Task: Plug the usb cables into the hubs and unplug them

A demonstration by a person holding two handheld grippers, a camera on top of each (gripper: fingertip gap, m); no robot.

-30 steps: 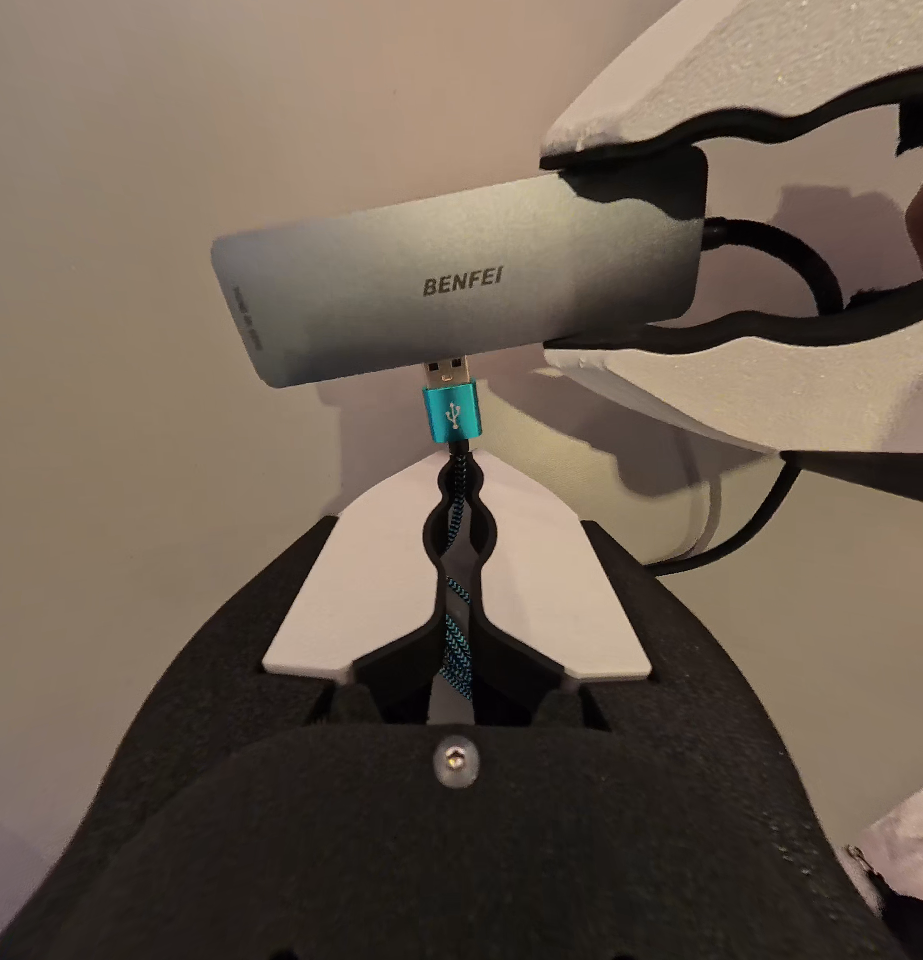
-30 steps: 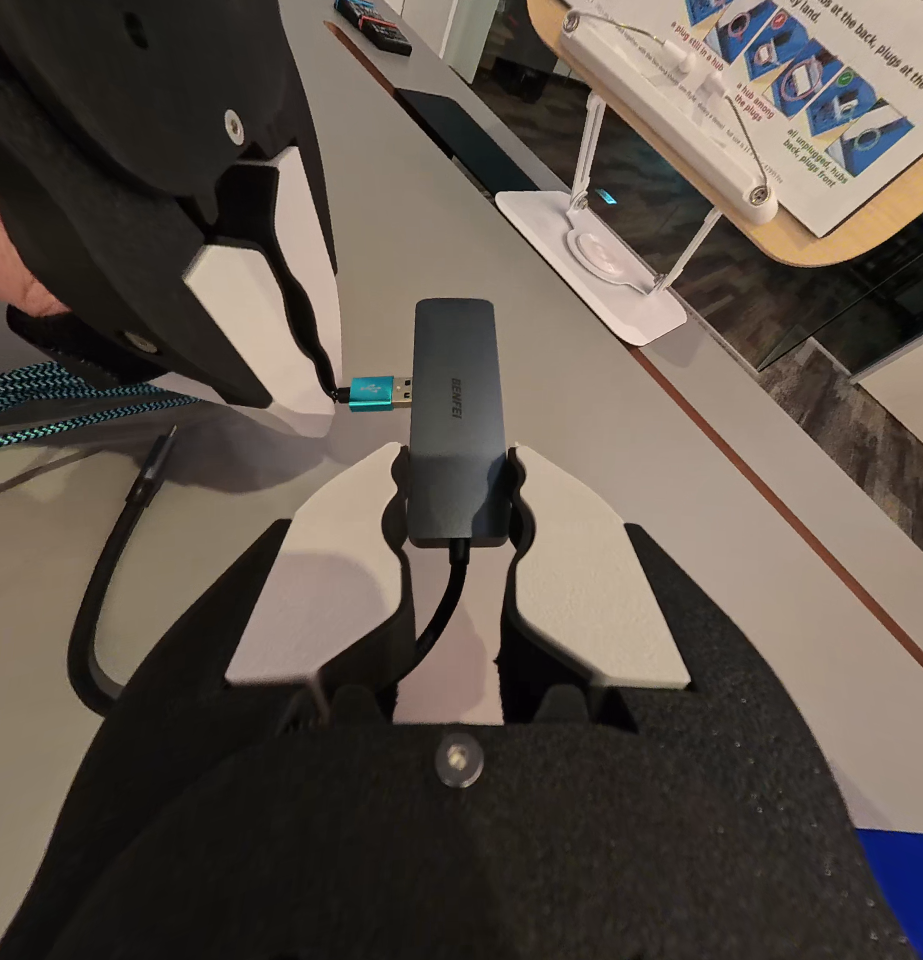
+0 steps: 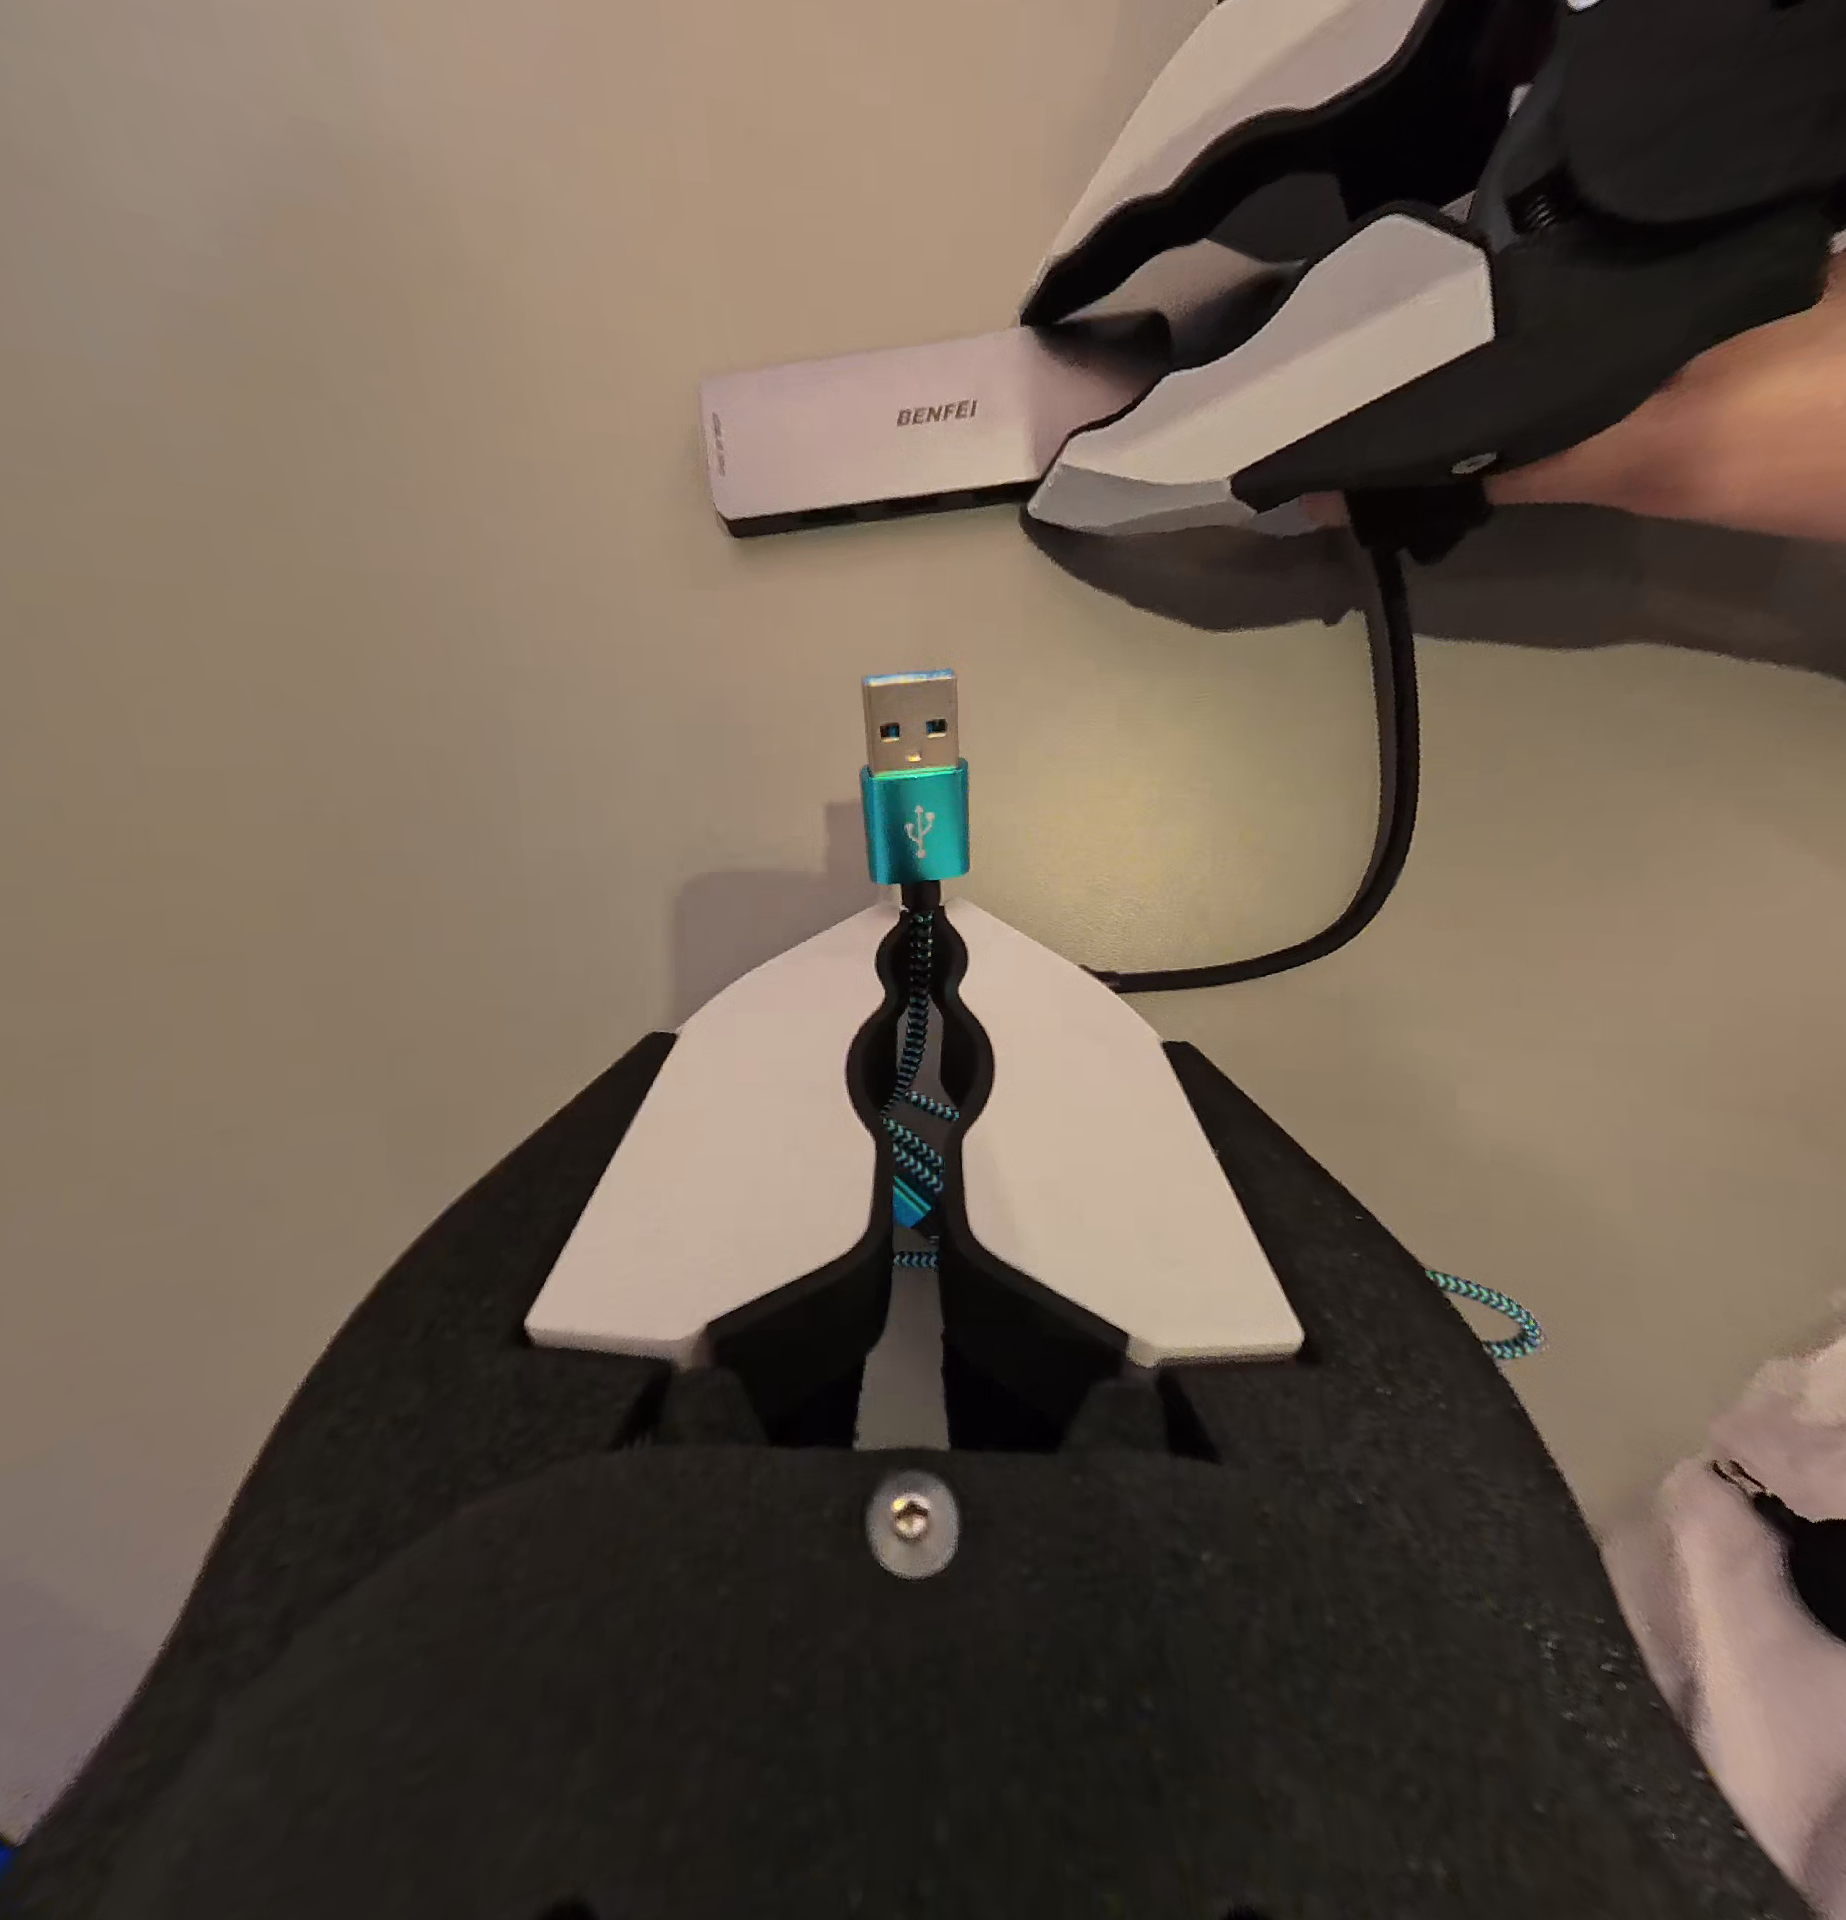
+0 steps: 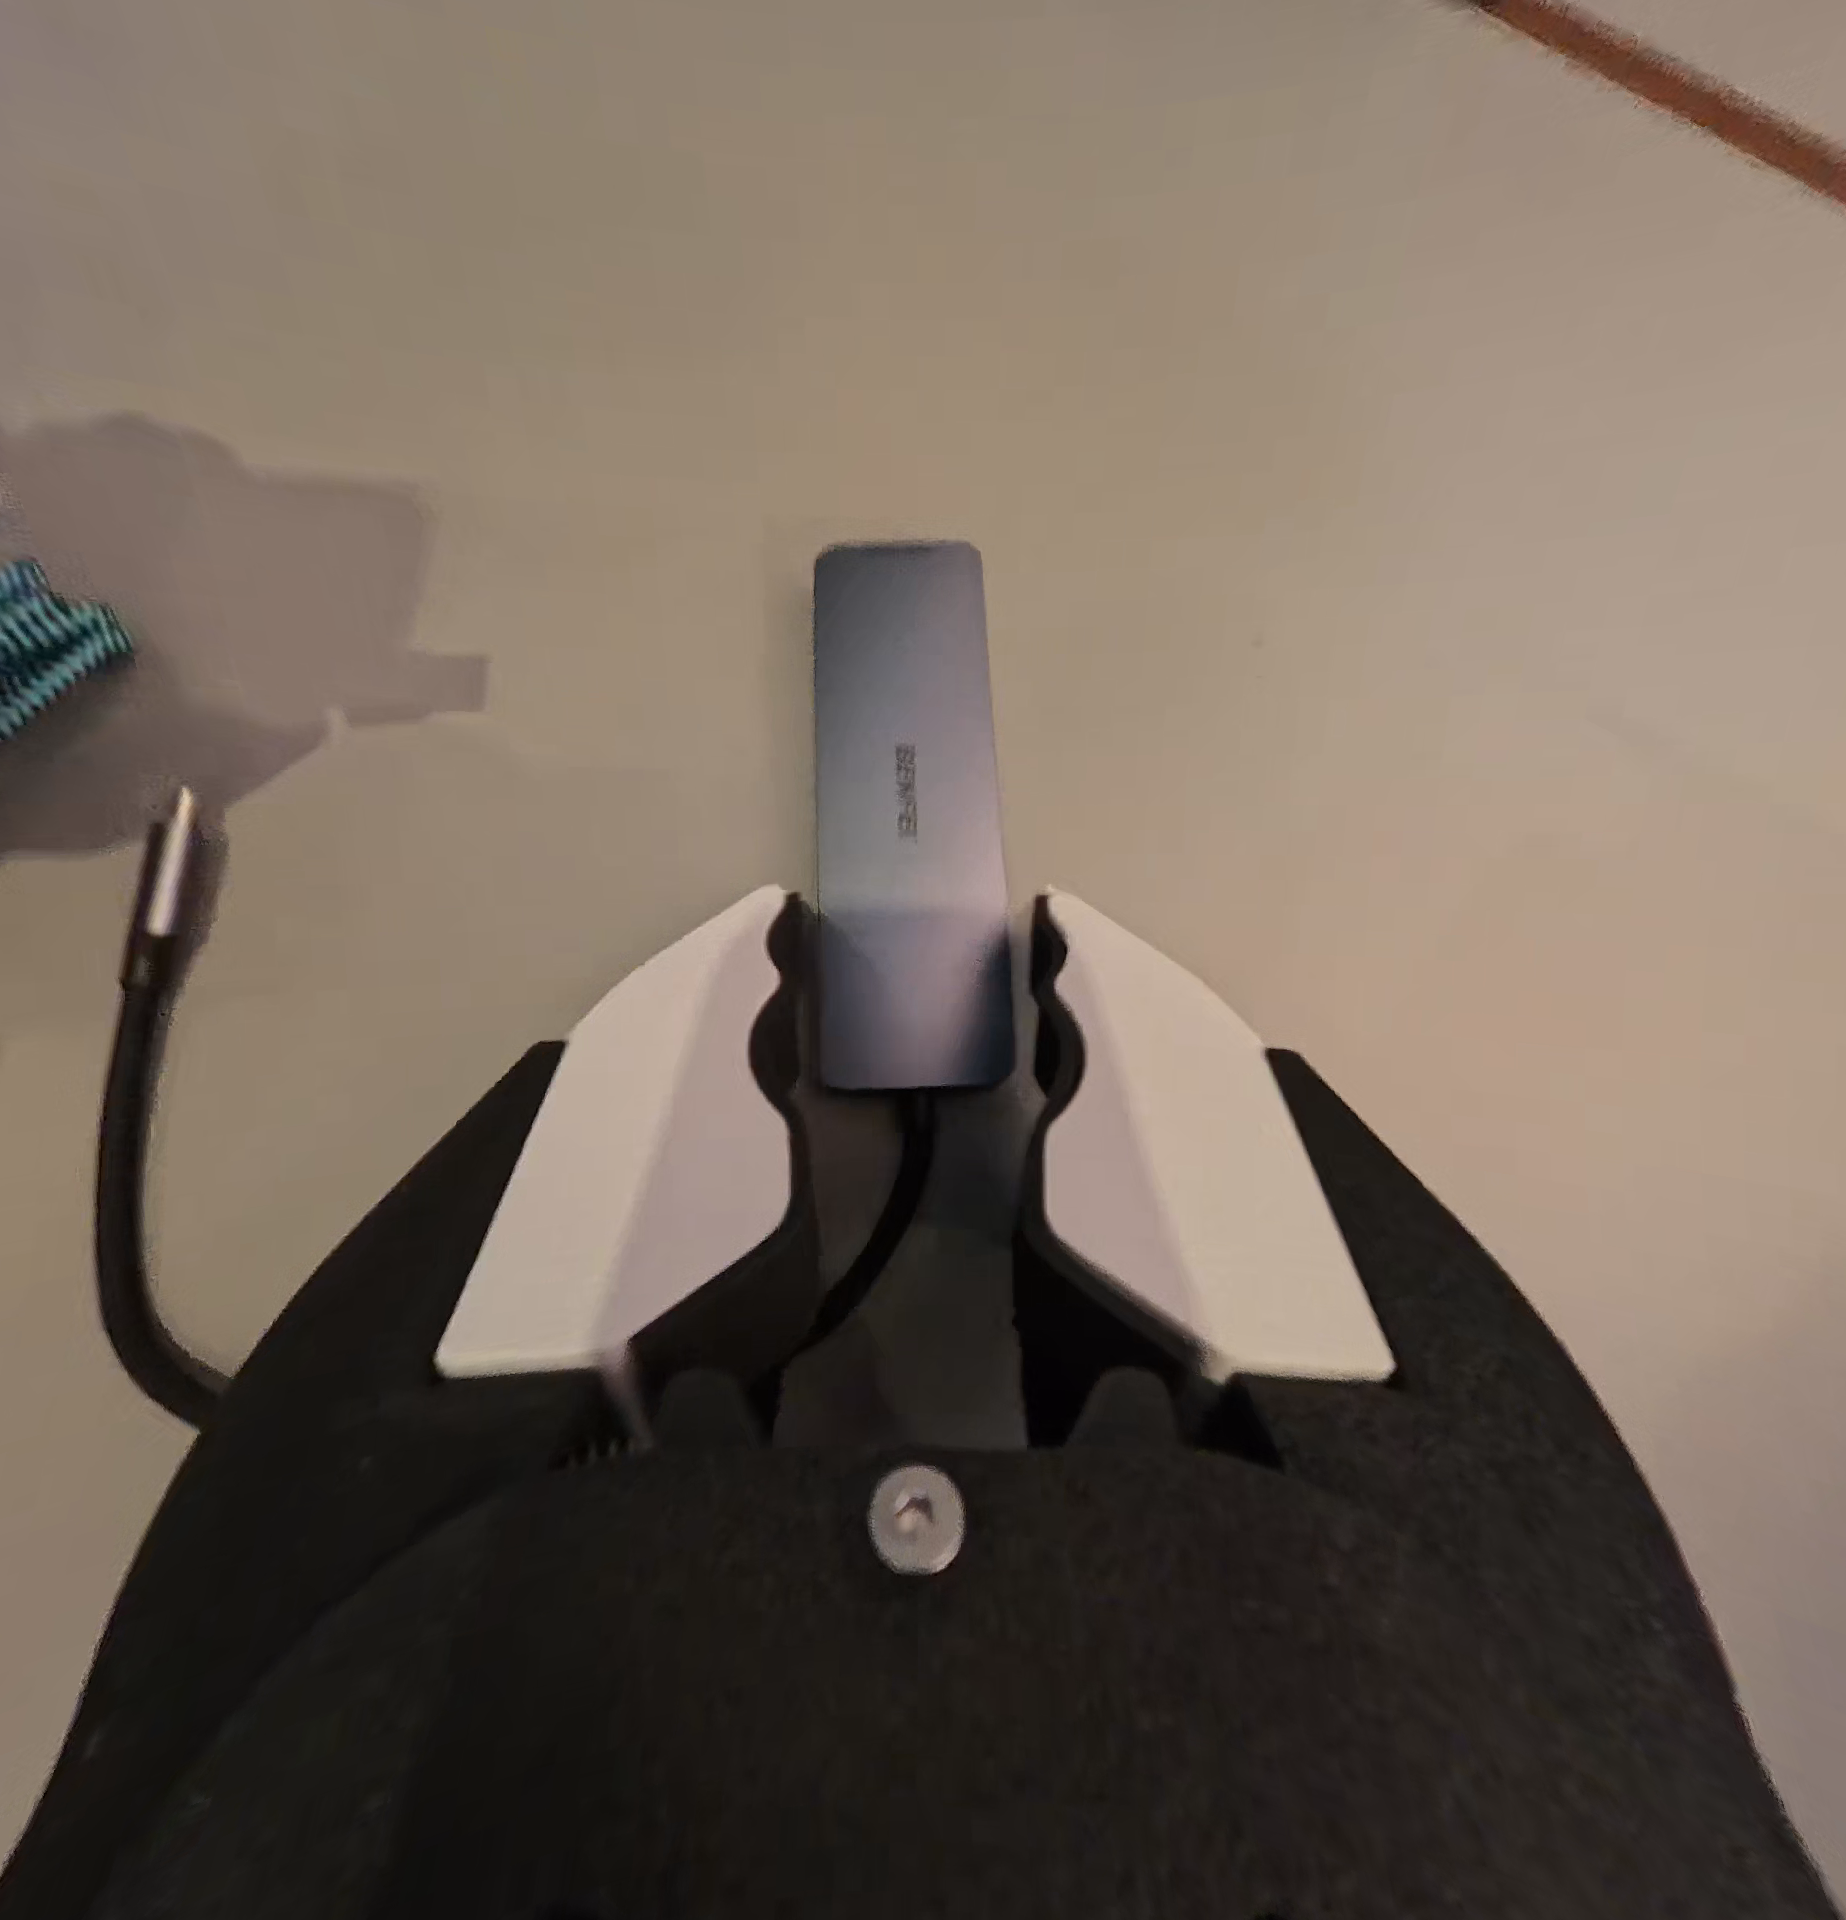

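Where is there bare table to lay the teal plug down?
Bare table lies left of the teal plug and grey hub, and beyond the hub's far end. The right side is crowded: the right tool, the hub's black cable.

Left claw (image 3: 924,914) is pinched nearly closed at lower centre. Right claw (image 4: 914,904) stands wider, fingers parted, at centre frame.
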